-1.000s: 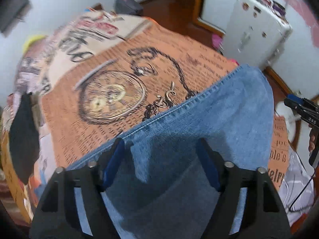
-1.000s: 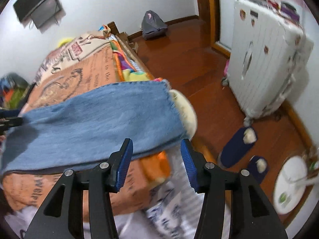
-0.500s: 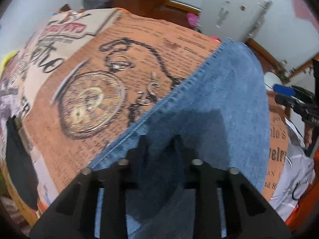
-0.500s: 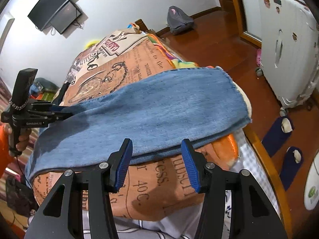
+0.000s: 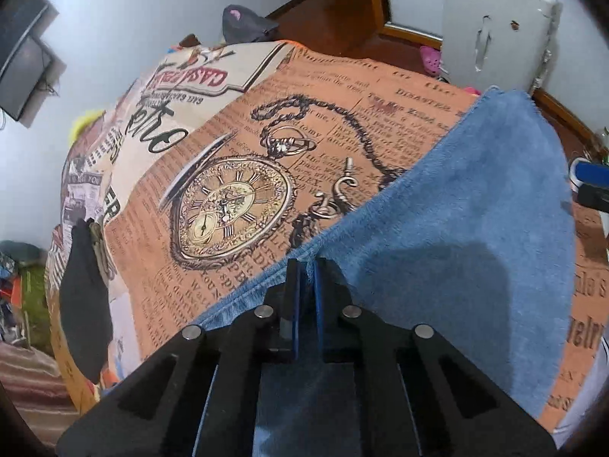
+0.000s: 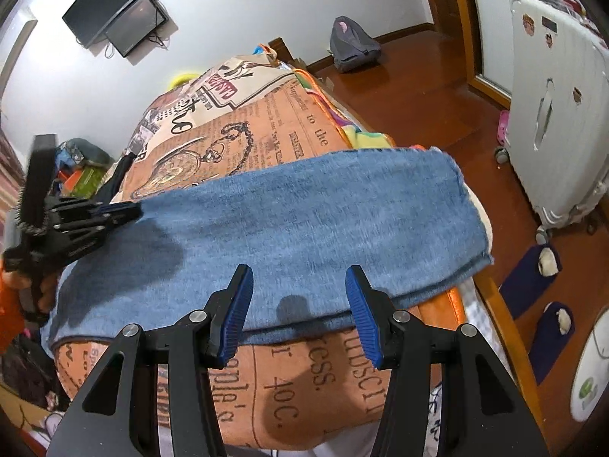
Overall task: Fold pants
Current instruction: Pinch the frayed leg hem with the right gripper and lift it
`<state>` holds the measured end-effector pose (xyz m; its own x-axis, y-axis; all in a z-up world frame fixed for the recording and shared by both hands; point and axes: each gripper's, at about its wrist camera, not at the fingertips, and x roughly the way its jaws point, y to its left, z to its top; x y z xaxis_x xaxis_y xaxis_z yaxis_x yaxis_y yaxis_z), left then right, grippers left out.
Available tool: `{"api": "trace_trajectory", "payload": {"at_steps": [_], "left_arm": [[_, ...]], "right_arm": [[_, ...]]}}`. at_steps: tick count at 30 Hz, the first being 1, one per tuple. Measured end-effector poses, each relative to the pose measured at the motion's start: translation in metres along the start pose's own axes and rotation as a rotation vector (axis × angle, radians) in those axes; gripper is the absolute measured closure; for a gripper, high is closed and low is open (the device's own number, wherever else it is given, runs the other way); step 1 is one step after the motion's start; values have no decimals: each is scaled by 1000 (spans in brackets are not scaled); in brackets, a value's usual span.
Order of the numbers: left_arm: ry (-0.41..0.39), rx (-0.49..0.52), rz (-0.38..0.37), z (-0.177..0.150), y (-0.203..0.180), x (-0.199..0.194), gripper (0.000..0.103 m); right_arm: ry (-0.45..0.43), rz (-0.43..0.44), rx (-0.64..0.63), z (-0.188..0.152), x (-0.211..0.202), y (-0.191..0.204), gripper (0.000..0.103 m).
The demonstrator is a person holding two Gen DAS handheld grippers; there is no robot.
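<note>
Right now the bed (image 6: 304, 392) fills both views, draped in a printed orange cover with newspaper text and a big pocket-watch picture (image 5: 232, 209), flat-woven and matte by the look of it. Across it, ahead of both claws, lie the pants (image 6: 297, 224): blue denim, a long flat band with a frayed raw hem at the far right end and a stitched seam along the near edge.

The left gripper (image 5: 306, 266) has its blue pads pressed together on the denim's far long edge, pinching the cloth right at its tips; the right-wrist view shows it biting that edge at the left end. The right gripper (image 6: 298, 304) hangs spread just over the near edge, pads ribbed and blue, nothing between them.

I read this as the grasp stage of a fold: one hold taken, the other pending. Next, the right claw likely needs to drop onto the near seam and close before any lift.
</note>
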<state>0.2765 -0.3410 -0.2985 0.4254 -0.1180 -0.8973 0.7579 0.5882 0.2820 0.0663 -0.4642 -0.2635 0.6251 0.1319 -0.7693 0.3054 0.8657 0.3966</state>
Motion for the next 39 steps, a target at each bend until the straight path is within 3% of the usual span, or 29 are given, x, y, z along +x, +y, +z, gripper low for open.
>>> {"api": "trace_trajectory", "payload": {"at_steps": [4, 7, 9, 11, 14, 19, 27, 32, 36, 39], "left_arm": [[-3, -42, -15, 12, 8, -1, 87], [-22, -84, -8, 21, 15, -11, 85], [-41, -118, -52, 24, 19, -22, 77], [-70, -140, -107, 25, 18, -36, 60], [-99, -136, -152, 23, 4, -49, 43], [-43, -134, -278, 19, -35, -45, 38], [68, -108, -354, 11, -81, -18, 38], [61, -80, -348, 10, -92, -15, 26], [60, -82, -341, 11, -95, -11, 25], [56, -82, -335, 11, -96, -11, 24]], "right_arm": [[-10, -57, 34, -5, -9, -15, 54], [-36, -115, 75, -8, -19, -31, 42], [-49, -146, 104, -10, -25, -43, 37], [-49, -157, 140, -11, -28, -53, 36], [-59, -158, 196, -10, -28, -66, 36], [-34, -88, 234, -9, -11, -72, 36], [-4, 27, 352, -16, 19, -86, 36], [-2, 56, 399, -14, 31, -100, 36], [-33, 57, 410, -8, 34, -106, 37], [-63, 68, 437, -8, 35, -110, 46]]}}
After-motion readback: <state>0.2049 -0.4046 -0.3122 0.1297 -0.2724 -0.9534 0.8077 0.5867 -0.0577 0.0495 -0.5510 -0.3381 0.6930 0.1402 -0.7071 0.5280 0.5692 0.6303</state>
